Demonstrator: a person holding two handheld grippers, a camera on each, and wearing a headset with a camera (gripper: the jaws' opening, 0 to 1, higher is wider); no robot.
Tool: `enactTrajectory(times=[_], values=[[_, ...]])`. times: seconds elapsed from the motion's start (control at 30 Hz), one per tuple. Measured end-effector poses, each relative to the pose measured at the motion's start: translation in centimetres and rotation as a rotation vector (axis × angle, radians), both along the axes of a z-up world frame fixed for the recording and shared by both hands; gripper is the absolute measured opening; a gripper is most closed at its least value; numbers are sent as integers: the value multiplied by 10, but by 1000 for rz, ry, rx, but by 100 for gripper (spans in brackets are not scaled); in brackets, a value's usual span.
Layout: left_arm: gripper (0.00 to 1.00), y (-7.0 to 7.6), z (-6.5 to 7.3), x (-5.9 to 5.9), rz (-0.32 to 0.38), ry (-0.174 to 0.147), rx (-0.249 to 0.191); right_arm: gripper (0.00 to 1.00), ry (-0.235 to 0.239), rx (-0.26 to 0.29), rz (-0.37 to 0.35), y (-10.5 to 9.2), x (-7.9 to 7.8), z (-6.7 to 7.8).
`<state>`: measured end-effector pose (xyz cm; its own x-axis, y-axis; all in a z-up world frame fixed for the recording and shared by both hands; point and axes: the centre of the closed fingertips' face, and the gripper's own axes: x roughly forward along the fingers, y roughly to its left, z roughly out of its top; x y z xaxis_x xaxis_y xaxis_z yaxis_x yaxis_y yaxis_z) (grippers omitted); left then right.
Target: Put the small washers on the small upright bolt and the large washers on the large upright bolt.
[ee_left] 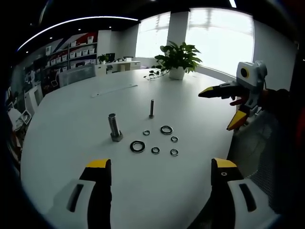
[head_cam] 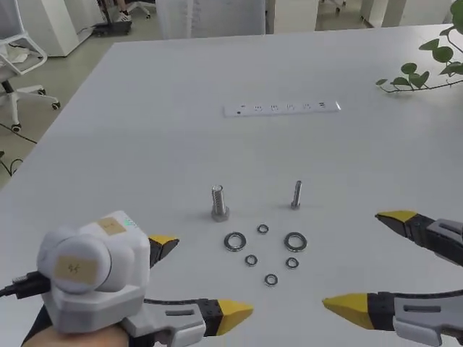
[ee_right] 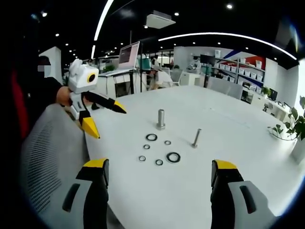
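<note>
Starting with your left claw (head_cam: pixel 202 275) and right claw (head_cam: pixel 359 259) both gaping empty, pinch one large washer (head_cam: pixel 295 241) by its rim.

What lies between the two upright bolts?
Nothing: in the head view the table between the large bolt and the small bolt is bare.

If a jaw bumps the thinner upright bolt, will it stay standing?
Probably not: the slim silver upright bolt appears to stand loose on its narrow head on the smooth white table, so a sideways touch could tip it. Fallen, its round shank would likely roll. The thick silver upright bolt, on a wider hex head, looks steadier.
</note>
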<state>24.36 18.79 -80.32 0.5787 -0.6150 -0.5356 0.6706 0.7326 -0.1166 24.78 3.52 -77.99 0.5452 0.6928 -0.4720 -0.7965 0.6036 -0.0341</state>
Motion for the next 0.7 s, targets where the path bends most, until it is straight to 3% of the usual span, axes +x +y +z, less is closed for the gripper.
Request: enactTrajectory(times=[0.37, 0.7], values=[[85, 1, -5, -2, -6, 16, 3, 90, 16, -3, 1, 2, 0, -6], [85, 1, -3, -1, -5, 8, 1, 90, 18, -14, 7, 3, -2, -6]])
